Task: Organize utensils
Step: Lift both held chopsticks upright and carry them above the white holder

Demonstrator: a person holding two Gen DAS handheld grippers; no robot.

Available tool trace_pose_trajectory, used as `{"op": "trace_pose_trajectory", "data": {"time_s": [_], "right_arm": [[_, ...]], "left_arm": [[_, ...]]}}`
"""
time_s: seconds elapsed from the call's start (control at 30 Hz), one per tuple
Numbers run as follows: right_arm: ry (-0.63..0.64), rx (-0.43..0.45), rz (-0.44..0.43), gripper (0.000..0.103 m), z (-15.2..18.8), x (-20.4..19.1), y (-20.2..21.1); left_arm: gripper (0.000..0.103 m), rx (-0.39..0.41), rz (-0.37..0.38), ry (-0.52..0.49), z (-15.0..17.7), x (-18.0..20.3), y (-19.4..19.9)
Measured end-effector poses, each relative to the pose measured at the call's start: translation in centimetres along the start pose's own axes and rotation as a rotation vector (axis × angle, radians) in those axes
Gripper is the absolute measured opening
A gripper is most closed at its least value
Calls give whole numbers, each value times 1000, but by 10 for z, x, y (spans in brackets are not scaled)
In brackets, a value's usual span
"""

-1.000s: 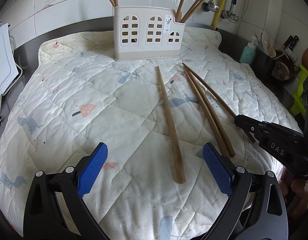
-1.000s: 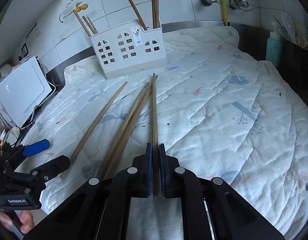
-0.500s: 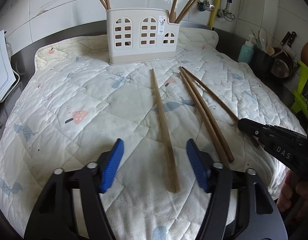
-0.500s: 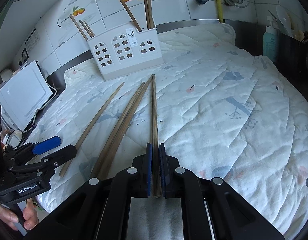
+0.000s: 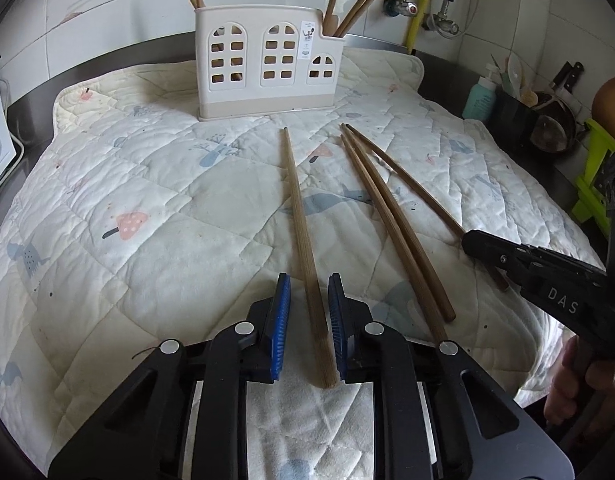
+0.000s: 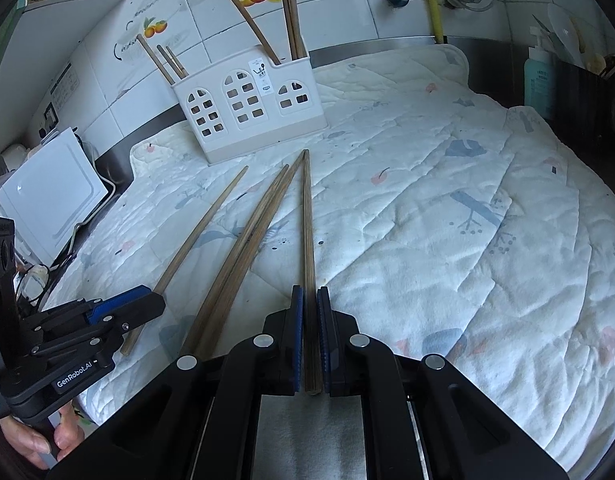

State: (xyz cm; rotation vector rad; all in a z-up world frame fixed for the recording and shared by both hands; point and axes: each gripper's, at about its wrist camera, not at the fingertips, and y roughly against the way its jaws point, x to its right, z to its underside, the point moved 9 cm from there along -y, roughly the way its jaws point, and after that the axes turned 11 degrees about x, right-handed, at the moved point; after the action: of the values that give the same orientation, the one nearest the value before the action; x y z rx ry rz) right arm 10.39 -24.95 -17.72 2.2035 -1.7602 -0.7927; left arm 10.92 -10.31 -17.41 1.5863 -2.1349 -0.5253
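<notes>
- Done so far, judging by the layout: the white utensil holder (image 5: 269, 60) stands near the far edge of the quilted mat (image 5: 147, 240) and already carries several long chopsticks, a few in its left compartment and a few more in its right one.
- Left to do: four loose chopsticks lie on the mat, running from its near edge toward the holder. None has been lifted clear, so I would put the task at roughly the halfway mark.
- The left gripper (image 5: 307, 316) has its blue pads narrowed around the thick end of the leftmost chopstick (image 5: 297, 208). A sliver of gap shows on each side, so the jaws look nearly closed but not quite clamped; the fisheye makes contact hard to call.
- That chopstick runs straight out along the jaw axis, its tip pointing at the holder's base and stopping short of it.
- The right gripper (image 6: 310, 312) has its jaws pressed tight onto the thick end of the rightmost chopstick (image 6: 307, 216), which sits centred between the pads and extends forward along the mat.
- Between those two, a pair of chopsticks (image 5: 391, 224) lies side by side and ungrasped, their thick ends near the mat's near edge and just beside the left gripper's right finger.
- The tip of the right-held chopstick meets the tips of that pair, a possible snag on lifting.
</notes>
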Motion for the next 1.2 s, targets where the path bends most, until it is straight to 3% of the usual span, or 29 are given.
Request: {"op": "trace_pose_trajectory", "data": {"time_s": [0.27,0.67,0.93,1.2], "right_arm": [[-4,1,0,7,0,1,0],[16,36,8,7,-10,-1,12],[101,144,12,7,-52,-14,40],[194,205,-5,7,-98,-25,51]], "left_arm": [[15,18,-30,-44,2,6,0],[5,54,-58,-8,-5,-3,10],[5,149,-47,-28,-33,-6,39],[5,180,6,9,-54,-13,50]]}}
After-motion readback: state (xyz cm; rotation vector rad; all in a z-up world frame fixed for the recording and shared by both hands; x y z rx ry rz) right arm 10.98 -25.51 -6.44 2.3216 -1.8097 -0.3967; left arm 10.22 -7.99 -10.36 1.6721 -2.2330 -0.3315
